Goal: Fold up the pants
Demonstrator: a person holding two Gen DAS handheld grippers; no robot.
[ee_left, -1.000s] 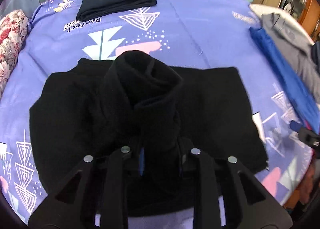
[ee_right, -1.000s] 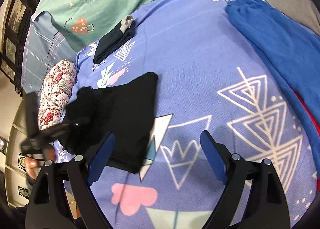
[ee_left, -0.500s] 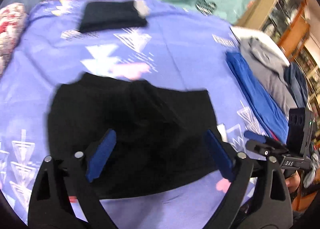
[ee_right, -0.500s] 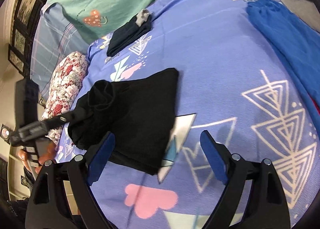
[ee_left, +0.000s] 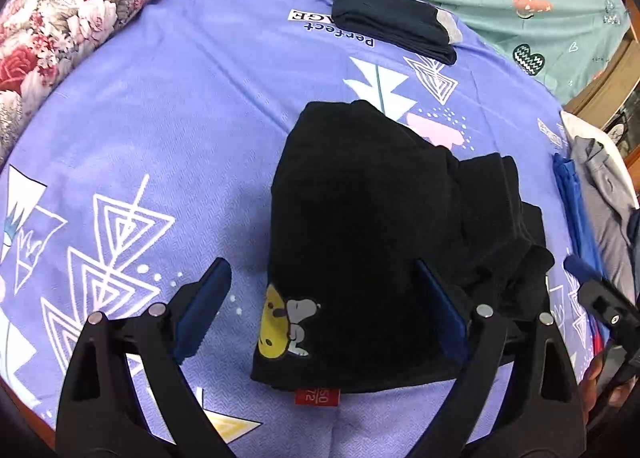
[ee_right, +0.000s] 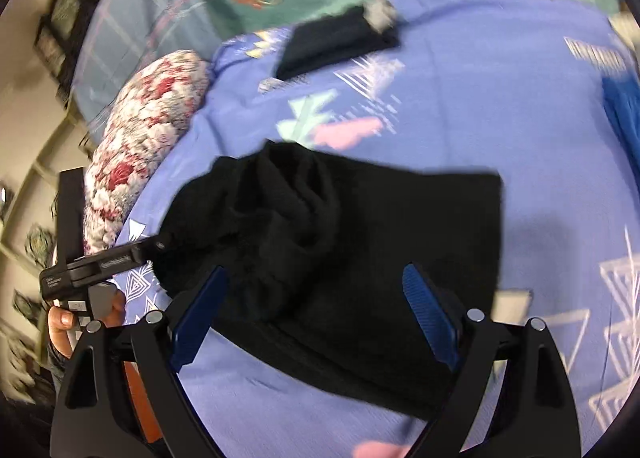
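Black pants [ee_left: 360,218] folded on bed [ee_left: 180,118], L gripper [ee_left: 324,310] & R gripper [ee_right: 316,306] fingers wide, holding nothing.

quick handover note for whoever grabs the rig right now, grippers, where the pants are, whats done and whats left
Left gripper: open, holding nothing, above the black pants.
Right gripper: open, empty, above the same pants.
Pants lie on the purple sheet, partly folded, cartoon patch and red tag at the near edge; one side is bunched.
Another dark folded garment sits at the far end.
Done: rough folding. Left: probably flatten the bunched part and finish the fold.
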